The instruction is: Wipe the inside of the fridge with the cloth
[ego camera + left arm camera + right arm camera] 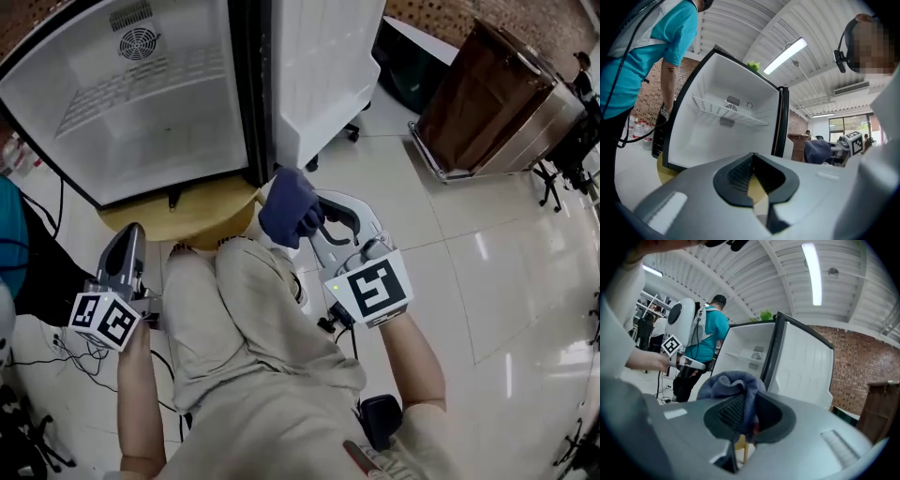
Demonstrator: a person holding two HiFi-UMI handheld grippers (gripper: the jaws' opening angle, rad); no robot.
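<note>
The small fridge (141, 122) stands open on the floor ahead, its white inside bare except for a wire shelf (141, 84); its door (319, 66) is swung out to the right. My right gripper (314, 217) is shut on a bunched dark blue cloth (289, 206), held in front of the door's lower edge, outside the fridge. In the right gripper view the cloth (733, 383) bulges out between the pads, with the fridge (745, 357) beyond it. My left gripper (131, 232) is shut and holds nothing, low at the left before the fridge (722, 131).
A yellow round base (183, 211) lies under the fridge. A person in a teal shirt (9, 234) stands at the left edge. A wooden cabinet on a metal frame (487, 103) stands at the right. Cables (75, 352) trail on the floor at the lower left.
</note>
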